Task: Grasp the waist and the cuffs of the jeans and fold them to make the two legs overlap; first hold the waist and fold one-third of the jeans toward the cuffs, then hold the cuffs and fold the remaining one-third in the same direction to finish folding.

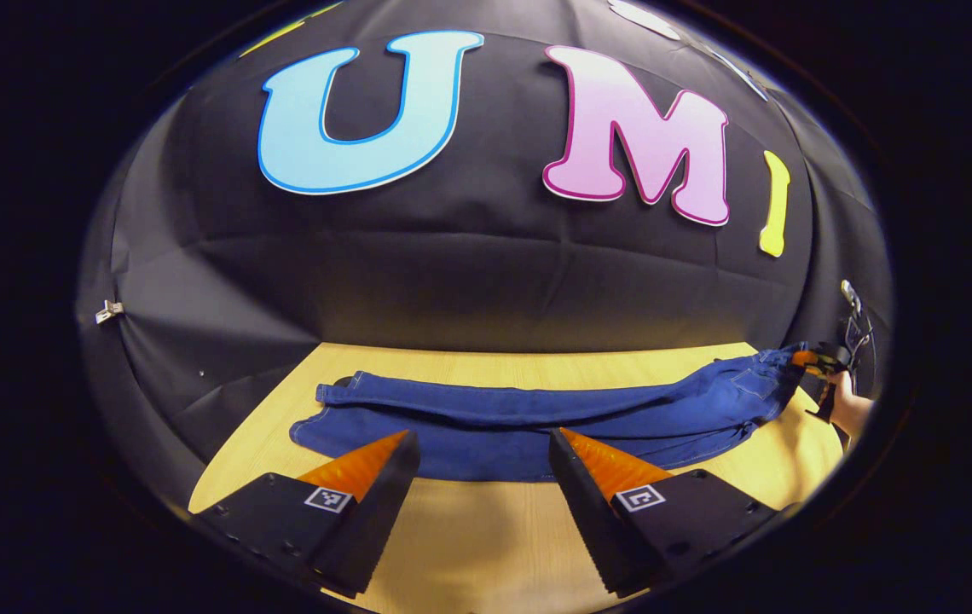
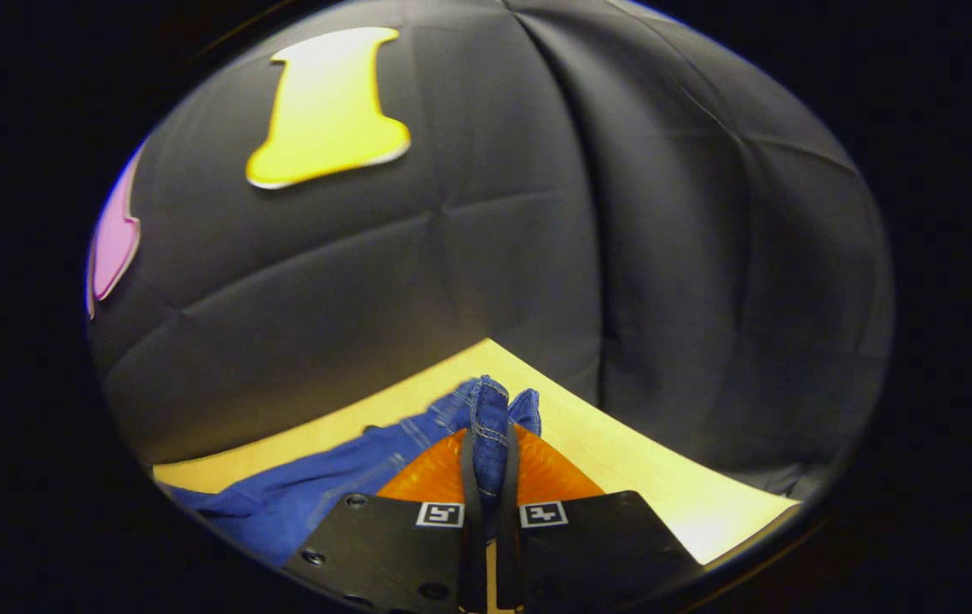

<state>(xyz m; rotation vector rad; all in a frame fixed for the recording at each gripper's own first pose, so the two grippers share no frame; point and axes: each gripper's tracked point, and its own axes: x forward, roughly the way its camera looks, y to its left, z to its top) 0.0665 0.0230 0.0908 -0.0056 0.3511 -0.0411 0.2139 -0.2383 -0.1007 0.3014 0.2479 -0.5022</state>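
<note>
Blue jeans (image 1: 529, 418) lie stretched across the wooden table, cuffs at the left and waist at the far right. My left gripper (image 1: 482, 448) is open, its fingers at the near edge of the legs, nothing between them. In the left gripper view, the right gripper (image 1: 818, 362) sits at the far right on the waist, with a hand behind it. In the right gripper view, my right gripper (image 2: 488, 452) is shut on the waistband (image 2: 490, 418), which stands up pinched between both fingers, lifted slightly off the table.
The wooden table (image 1: 469, 546) ends at the black cloth wall behind the jeans. Bare tabletop (image 2: 656, 477) runs to the right of the waist in the right gripper view. A small metal clip (image 1: 108, 311) hangs on the wall at the left.
</note>
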